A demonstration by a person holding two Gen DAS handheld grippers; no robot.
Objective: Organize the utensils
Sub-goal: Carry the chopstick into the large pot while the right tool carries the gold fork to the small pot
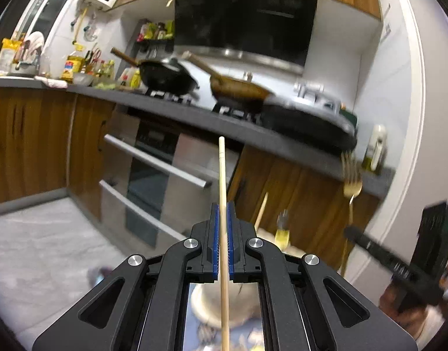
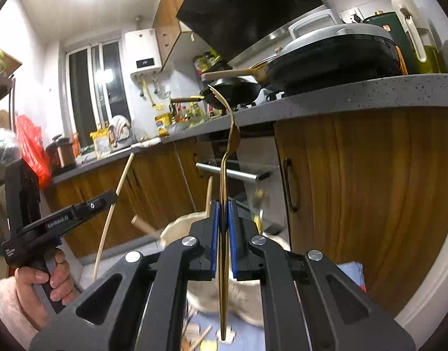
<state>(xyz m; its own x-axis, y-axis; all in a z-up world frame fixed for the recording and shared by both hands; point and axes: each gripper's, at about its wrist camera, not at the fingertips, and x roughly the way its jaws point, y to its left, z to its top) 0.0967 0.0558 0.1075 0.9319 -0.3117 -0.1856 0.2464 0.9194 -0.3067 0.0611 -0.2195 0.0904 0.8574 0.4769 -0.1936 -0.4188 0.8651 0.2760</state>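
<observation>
Kitchen background: grey counter (image 2: pixel 355 93) running along wood cabinet fronts (image 2: pixel 370 190), with a black wok (image 1: pixel 168 77) and a brown pan (image 1: pixel 238 89) on the hob, a lidded black electric griddle (image 2: pixel 332 55) at the near end, an oil bottle (image 1: pixel 376 149) beside it, and a black range hood (image 1: pixel 244 14) above. Bottles and packets are crowded at the far end of the counter near the window.

Left gripper (image 1: pixel 223 207): blue pads closed tight on a single wooden chopstick (image 1: pixel 222 169). The stick runs straight out past the fingertips toward the oven front (image 1: pixel 153 175), with its other end trailing back under the gripper body. In the right wrist view the same gripper is seen side-on at left, held by a hand (image 2: pixel 45 280) in a pale fuzzy sleeve, with the chopstick crossing it on a diagonal.

Right gripper (image 2: pixel 223 204): pads clamped on the handle of a gold fork (image 2: pixel 228 134). The tines curve up and away, silhouetted against the counter edge; the handle end hangs down below the gripper.

Both grippers are held off the floor, roughly level, side by side but apart.

Below them there's a cream-coloured container (image 2: pixel 180 228), blurred, with a couple more utensils sticking out: another wooden stick (image 1: pixel 261 209) and something with a yellow-green handle (image 1: pixel 281 234). Can't make out what that is. A blue patterned mat sits under it, also blurred.
</observation>
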